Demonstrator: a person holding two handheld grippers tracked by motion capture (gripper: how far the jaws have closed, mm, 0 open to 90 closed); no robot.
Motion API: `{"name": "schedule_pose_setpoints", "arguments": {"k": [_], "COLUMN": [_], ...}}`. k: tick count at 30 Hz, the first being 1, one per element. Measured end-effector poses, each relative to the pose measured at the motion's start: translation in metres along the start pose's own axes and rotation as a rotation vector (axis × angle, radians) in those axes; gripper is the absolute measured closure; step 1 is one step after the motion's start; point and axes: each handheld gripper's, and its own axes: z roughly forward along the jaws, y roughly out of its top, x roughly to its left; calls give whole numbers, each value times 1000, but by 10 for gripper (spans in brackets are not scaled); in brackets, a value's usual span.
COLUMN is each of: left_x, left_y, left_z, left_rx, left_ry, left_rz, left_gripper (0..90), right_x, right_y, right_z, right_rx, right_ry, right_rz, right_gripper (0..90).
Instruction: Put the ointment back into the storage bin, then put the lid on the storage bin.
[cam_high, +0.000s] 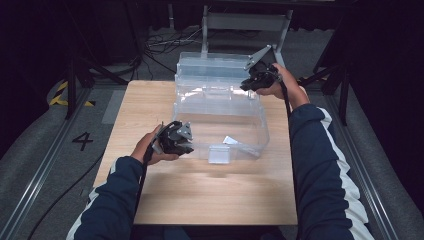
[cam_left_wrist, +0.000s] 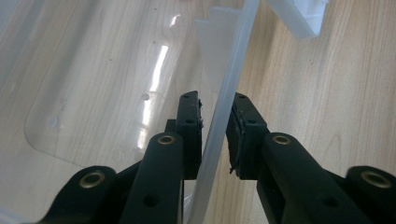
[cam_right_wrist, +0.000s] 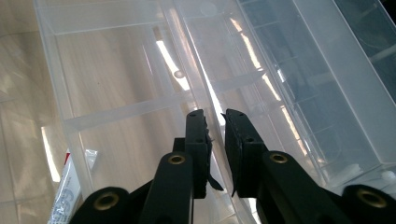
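Observation:
A clear plastic storage box (cam_high: 261, 131) stands on the wooden table (cam_high: 210, 195), with its clear lid (cam_high: 210, 67) tipped up at the back. At the box's near left corner, my left gripper (cam_high: 189, 145) (cam_left_wrist: 215, 100) is shut on the box's front rim (cam_left_wrist: 224, 107), one jaw inside the box and one outside. My right gripper (cam_high: 247, 86) (cam_right_wrist: 215, 114) is at the far right end, its jaws closed on the thin clear edge where the lid (cam_right_wrist: 299, 79) meets the box (cam_right_wrist: 116, 74).
A white latch (cam_high: 220, 154) (cam_left_wrist: 303, 16) hangs on the box's front wall. A white printed tube (cam_right_wrist: 70, 186) lies on the table beside the box. Behind the table are a metal frame (cam_high: 245, 22) and floor cables (cam_high: 165, 42).

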Motion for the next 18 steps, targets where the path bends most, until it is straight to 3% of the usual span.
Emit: {"name": "schedule_pose_setpoints", "arguments": {"k": [18], "left_x": [1], "left_y": [-2], "left_z": [0], "left_rx": [-24], "left_ry": [-8], "left_rz": [-26], "left_gripper": [761], "right_x": [-1], "right_y": [4], "right_z": [-2], "right_rx": [18], "right_ry": [40], "right_rz": [-30], "right_gripper": [843]}}
